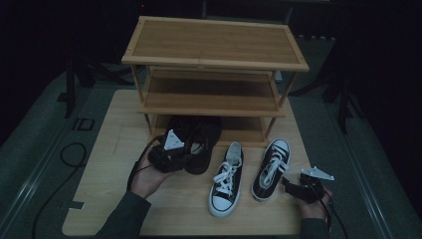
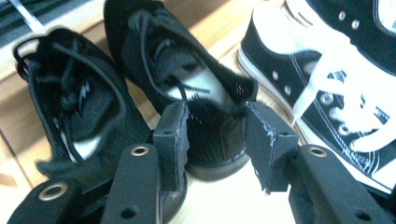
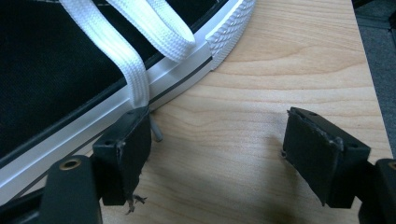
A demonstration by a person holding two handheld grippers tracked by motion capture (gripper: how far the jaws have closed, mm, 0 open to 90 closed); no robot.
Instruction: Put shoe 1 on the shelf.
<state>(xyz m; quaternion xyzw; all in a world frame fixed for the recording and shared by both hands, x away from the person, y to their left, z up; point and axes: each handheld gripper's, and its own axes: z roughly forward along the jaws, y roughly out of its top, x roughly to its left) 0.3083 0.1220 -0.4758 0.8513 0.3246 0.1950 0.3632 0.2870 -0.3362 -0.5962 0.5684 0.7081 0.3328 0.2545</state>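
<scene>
A black mesh shoe (image 2: 187, 70) lies on the wooden table in front of the rack, and its heel fills the gap between the jaws of my left gripper (image 2: 217, 130), which press on it from both sides. In the high view the left gripper (image 1: 188, 158) sits at that shoe (image 1: 205, 144). The second black shoe (image 2: 79, 102) lies just beside it. Two black-and-white sneakers (image 1: 226, 179) (image 1: 271, 169) stand to the right. My right gripper (image 1: 292, 183) is open next to the right sneaker (image 3: 56, 60). One jaw touches its white sole edge, with bare table between the jaws.
A three-tier bamboo shoe rack (image 1: 214, 50) stands at the back of the table (image 1: 114, 149). The black shoes lie partly under its lowest shelf (image 1: 249, 132). A white lace (image 3: 135, 60) hangs over the sneaker's side. A cable (image 1: 72, 154) loops on the floor at left.
</scene>
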